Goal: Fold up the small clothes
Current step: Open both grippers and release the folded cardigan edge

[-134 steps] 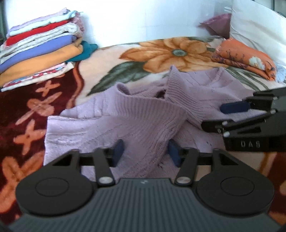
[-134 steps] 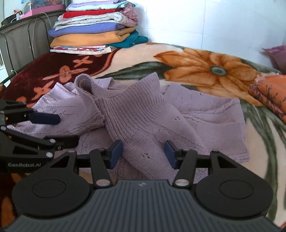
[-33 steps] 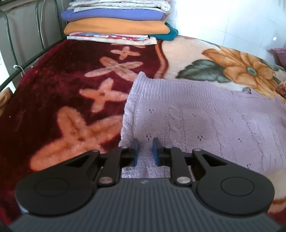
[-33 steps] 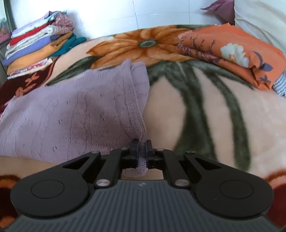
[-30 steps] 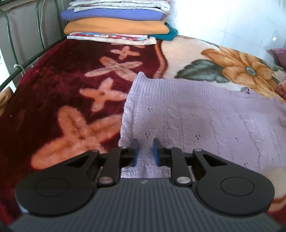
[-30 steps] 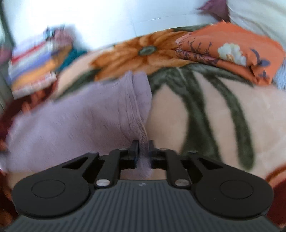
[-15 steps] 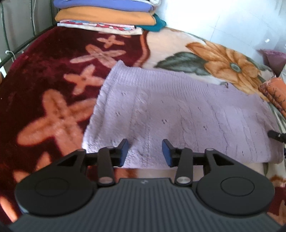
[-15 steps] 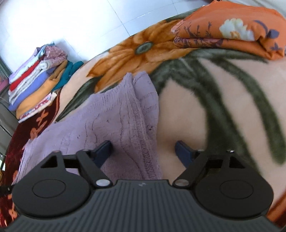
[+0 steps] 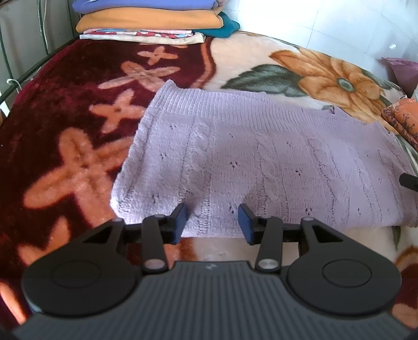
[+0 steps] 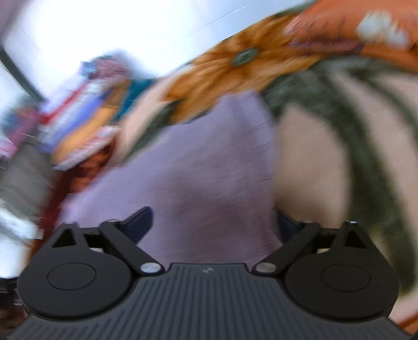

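A lilac knitted sweater (image 9: 261, 162) lies folded into a wide flat band across the flowered blanket (image 9: 78, 125). My left gripper (image 9: 213, 222) is open and empty, just above the sweater's near edge toward its left end. My right gripper (image 10: 214, 222) is wide open and empty over the sweater's right end (image 10: 209, 177); this view is motion-blurred. A tip of the right gripper (image 9: 408, 180) shows at the right edge of the left wrist view.
A stack of folded clothes (image 9: 149, 21) sits at the far left corner of the bed, also in the right wrist view (image 10: 86, 109). An orange folded cloth (image 9: 402, 120) lies at the right, also seen in the right wrist view (image 10: 352, 31). A metal bed rail (image 9: 23, 75) runs along the left.
Both grippers let go of the sweater's near edge and opened. They have pulled back a little; the right gripper is moving fast and its view is blurred.
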A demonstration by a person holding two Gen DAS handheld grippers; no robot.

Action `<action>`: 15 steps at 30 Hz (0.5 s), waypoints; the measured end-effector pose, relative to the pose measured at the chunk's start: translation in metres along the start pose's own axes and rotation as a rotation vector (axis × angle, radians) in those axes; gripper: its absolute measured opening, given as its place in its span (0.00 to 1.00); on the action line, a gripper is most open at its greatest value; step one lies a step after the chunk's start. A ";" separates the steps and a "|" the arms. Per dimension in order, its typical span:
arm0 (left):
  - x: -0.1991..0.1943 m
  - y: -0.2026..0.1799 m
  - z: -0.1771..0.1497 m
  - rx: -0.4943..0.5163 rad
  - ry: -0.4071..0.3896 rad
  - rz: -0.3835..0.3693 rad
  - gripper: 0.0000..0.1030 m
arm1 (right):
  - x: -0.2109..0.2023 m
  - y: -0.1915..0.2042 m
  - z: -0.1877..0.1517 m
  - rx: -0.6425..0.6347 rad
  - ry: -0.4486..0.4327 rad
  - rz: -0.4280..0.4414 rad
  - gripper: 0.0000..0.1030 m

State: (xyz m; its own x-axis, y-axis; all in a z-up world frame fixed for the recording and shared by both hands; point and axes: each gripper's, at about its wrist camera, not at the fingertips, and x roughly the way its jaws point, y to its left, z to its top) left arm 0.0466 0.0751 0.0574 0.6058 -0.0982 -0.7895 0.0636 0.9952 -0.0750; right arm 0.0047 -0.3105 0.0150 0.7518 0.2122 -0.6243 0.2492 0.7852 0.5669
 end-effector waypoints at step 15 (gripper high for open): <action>0.000 -0.002 -0.003 0.007 0.001 0.009 0.45 | 0.008 -0.003 -0.018 -0.058 -0.089 0.020 1.00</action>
State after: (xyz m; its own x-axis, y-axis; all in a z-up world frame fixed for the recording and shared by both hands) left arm 0.0440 0.0732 0.0559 0.6054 -0.0889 -0.7909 0.0638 0.9960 -0.0631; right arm -0.0010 -0.3008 -0.0013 0.8083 0.1777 -0.5613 0.1997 0.8142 0.5452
